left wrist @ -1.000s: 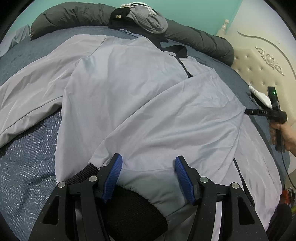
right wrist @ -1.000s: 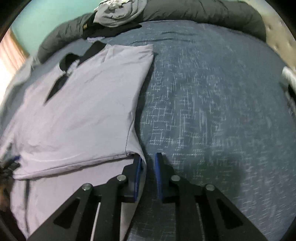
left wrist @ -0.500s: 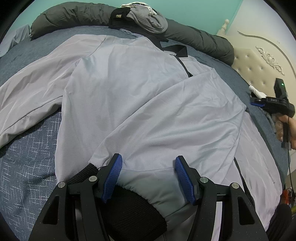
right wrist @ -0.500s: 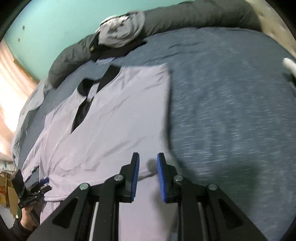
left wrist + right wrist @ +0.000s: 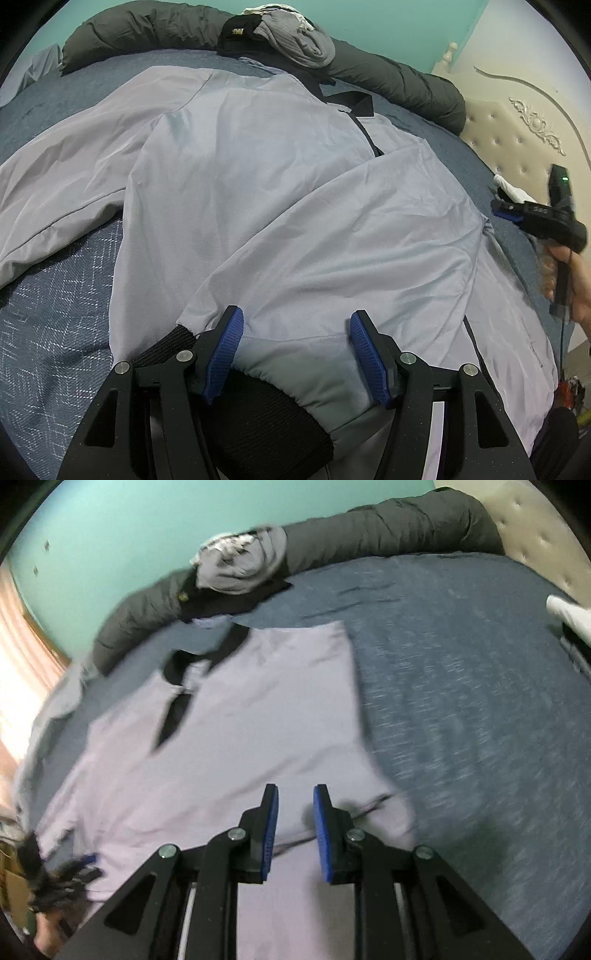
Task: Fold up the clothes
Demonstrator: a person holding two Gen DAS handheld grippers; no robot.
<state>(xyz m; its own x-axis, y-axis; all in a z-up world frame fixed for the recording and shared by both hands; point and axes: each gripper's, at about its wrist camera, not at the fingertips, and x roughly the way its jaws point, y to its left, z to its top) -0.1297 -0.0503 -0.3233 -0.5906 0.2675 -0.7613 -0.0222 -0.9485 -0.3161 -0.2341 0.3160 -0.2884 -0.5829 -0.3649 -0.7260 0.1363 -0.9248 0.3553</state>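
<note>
Left wrist view: the left claw angles down over the jacket's hem, jaws wide and straddling its ribbed black cuff without pinching it. The jacket, smooth pale grey cloth with a black collar, lies spread across the bed, one sleeve folded over its body. At the jacket's far side a hand holds the right claw above the fabric, jaws narrow, nothing between them. A dark puffy roll lies behind the jacket

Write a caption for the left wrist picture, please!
Left gripper hovers open over a grey jacket on a blue bed.
</note>
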